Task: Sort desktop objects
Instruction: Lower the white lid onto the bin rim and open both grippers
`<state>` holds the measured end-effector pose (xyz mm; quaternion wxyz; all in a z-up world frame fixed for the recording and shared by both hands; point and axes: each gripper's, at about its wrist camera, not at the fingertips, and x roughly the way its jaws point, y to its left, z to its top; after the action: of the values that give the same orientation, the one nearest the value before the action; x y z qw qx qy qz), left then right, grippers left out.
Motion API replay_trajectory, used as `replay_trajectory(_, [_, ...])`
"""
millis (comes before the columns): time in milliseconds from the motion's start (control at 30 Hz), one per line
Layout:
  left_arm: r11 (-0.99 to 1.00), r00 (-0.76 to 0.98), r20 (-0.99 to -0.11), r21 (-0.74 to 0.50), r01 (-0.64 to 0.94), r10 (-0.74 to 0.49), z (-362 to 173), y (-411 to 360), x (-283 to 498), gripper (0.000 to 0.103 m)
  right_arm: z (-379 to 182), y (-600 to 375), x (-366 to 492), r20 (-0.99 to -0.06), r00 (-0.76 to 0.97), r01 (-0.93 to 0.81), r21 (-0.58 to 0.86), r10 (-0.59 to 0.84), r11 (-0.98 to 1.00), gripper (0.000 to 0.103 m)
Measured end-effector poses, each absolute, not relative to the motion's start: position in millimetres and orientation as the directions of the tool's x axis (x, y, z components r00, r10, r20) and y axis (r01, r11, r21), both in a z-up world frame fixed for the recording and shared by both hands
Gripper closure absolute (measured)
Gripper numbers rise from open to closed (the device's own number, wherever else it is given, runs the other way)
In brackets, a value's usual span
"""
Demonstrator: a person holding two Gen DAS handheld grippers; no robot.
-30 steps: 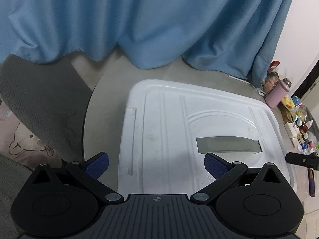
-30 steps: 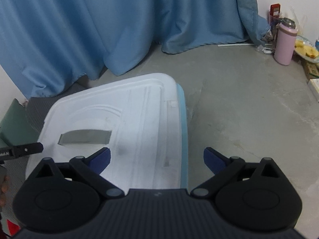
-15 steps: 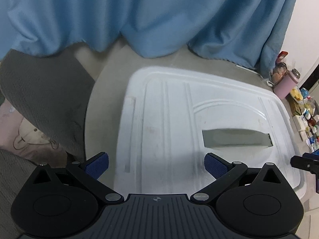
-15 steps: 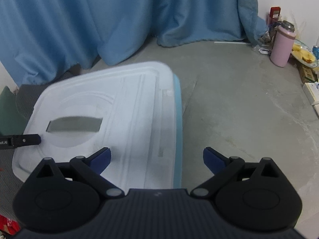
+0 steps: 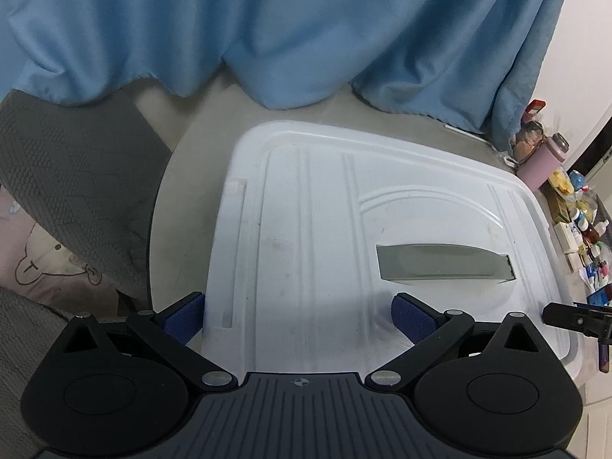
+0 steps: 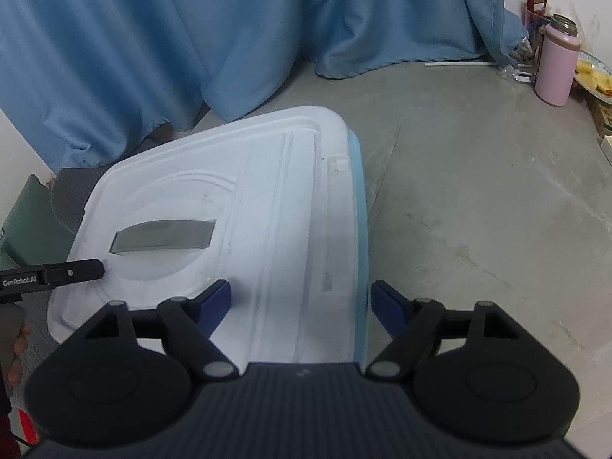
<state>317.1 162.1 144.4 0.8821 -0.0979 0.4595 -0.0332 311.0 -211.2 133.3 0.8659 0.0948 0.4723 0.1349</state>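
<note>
A large storage box with a white lid stands on the concrete floor; it also shows in the right wrist view, with a light blue body edge. A grey rectangular handle recess sits in the lid. My left gripper is open and empty above the lid's near left part. My right gripper is open and empty above the lid's right edge. Each gripper's tip shows in the other's view: the right one and the left one.
Blue curtains hang behind the box. A grey textured mat and a pink bear-print cloth lie to the left. A pink bottle, a plate of food and several small bottles and boxes stand at the right. Bare concrete floor lies right of the box.
Both grippers have shifted slightly over the box: the lid sits a little lower and nearer in the left view and has moved right in the right view. Both grippers stay open.
</note>
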Motion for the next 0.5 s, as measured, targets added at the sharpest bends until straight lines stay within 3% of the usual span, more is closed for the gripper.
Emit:
replay_trajectory(100, [0.978,0.572,-0.804,-0.209,-0.019,-0.161,143.1,158.4,318.5,0.002,132.3,-213.0,311.1,-0.806,0.514,-0.125,0.27,0.295,0.955,0.031])
replay_trajectory(500, [0.985,0.571,-0.81,-0.173,-0.013,-0.135,144.1,151.6,320.5,0.001,127.5,-214.7,311.0,-0.805,0.513,-0.112,0.283,0.299,0.953,0.027])
